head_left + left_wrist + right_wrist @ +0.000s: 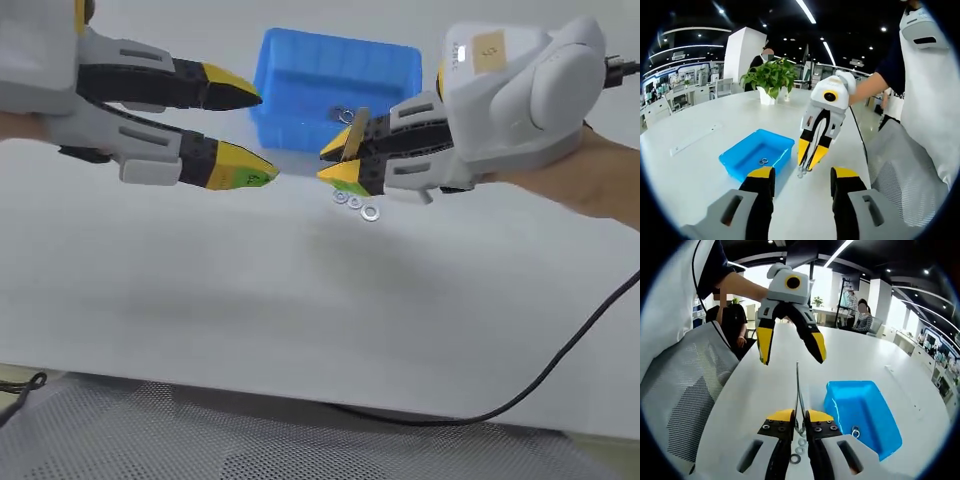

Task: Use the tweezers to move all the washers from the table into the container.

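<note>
Right tongs [338, 163], closed on tweezers [798, 390], hover just above three washers [356, 204] on the tabletop [300, 300], beside the blue container [300, 60]. The tweezers point past the washers toward the left tongs [255, 135], which are open, empty and farther away.

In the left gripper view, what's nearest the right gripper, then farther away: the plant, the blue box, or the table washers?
From the right gripper, holding the tweezers:
1. Washers, on the table just under its jaws.
2. Blue box, off to one side.
3. Plant, far back on the table.
</note>
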The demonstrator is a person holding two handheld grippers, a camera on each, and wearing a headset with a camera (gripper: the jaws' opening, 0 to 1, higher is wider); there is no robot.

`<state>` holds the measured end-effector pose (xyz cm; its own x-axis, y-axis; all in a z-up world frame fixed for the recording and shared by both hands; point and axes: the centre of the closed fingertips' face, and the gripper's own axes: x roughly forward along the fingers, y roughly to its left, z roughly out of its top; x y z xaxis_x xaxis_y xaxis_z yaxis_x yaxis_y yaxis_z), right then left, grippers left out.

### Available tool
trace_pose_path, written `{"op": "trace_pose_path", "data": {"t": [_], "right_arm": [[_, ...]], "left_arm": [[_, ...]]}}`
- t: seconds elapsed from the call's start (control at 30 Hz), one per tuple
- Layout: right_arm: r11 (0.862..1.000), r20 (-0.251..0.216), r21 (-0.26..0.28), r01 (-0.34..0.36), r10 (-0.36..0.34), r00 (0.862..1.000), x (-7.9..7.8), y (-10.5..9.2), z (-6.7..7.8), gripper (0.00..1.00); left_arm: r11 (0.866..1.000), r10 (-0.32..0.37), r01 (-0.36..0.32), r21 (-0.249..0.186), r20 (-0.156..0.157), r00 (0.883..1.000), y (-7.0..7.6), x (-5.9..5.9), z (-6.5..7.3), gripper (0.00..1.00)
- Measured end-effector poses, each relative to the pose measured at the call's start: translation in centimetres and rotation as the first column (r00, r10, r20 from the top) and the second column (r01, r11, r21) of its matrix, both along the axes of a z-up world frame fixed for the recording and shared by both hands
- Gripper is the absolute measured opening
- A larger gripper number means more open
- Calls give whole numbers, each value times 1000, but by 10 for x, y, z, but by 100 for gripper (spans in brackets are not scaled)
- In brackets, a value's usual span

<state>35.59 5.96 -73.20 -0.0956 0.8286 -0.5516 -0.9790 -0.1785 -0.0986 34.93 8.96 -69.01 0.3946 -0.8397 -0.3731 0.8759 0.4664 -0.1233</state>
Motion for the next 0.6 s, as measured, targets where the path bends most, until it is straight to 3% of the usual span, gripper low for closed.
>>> {"op": "trace_pose_path", "data": {"t": [0.2, 0.33, 0.43, 0.6], "right_arm": [[1000, 21, 15, -22, 22, 1000, -1, 2, 18, 10], [999, 23, 27, -19, 18, 1000, 4, 3, 26, 10], [1000, 40, 22, -19, 18, 999, 14, 2, 28, 10], [999, 65, 42, 0, -3, 998, 33, 3, 41, 10]], "left_arm": [[999, 32, -32, -4, 18, 999, 9, -3, 7, 54], [999, 48, -48, -8, 22, 999, 14, -5, 9, 63], [998, 58, -58, -3, 2, 998, 17, -5, 5, 66], [998, 60, -60, -1, -4, 998, 17, -7, 3, 71]]}}
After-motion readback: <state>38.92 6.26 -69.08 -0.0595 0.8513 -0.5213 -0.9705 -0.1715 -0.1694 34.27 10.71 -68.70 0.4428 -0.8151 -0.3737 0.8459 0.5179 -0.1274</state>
